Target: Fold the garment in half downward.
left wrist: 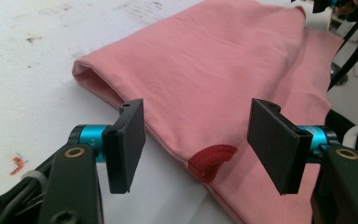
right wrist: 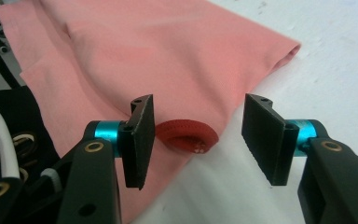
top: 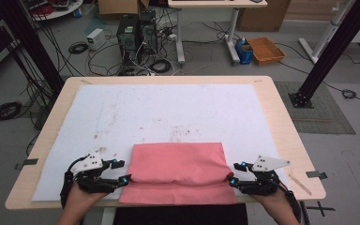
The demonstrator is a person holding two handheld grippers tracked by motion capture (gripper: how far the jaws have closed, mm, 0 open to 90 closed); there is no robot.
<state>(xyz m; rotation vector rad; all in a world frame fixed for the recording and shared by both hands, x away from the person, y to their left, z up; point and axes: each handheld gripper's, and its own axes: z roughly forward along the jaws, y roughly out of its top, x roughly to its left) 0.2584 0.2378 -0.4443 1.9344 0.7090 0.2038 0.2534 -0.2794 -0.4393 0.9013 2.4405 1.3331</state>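
Observation:
A folded pink cloth (top: pixel 178 171) lies at the near edge of the white mat (top: pixel 168 117), with its lower layer reaching the table's front edge. My left gripper (top: pixel 122 171) stands open at the cloth's left edge, and my right gripper (top: pixel 234 173) stands open at its right edge. In the left gripper view the cloth (left wrist: pixel 223 74) shows a red ribbed cuff (left wrist: pixel 212 161) between the open jaws of the left gripper (left wrist: pixel 198 147). In the right gripper view a red ribbed cuff (right wrist: pixel 186 136) pokes out from the cloth (right wrist: pixel 168 51) between the open jaws of the right gripper (right wrist: pixel 198 140).
The wooden table (top: pixel 281 117) carries the mat, which has dark smudges (top: pixel 185 131) near its middle. Beyond the table stand computer towers (top: pixel 136 33), tangled cables, an orange basket (top: pixel 266 50) and black frame posts (top: pixel 328 51).

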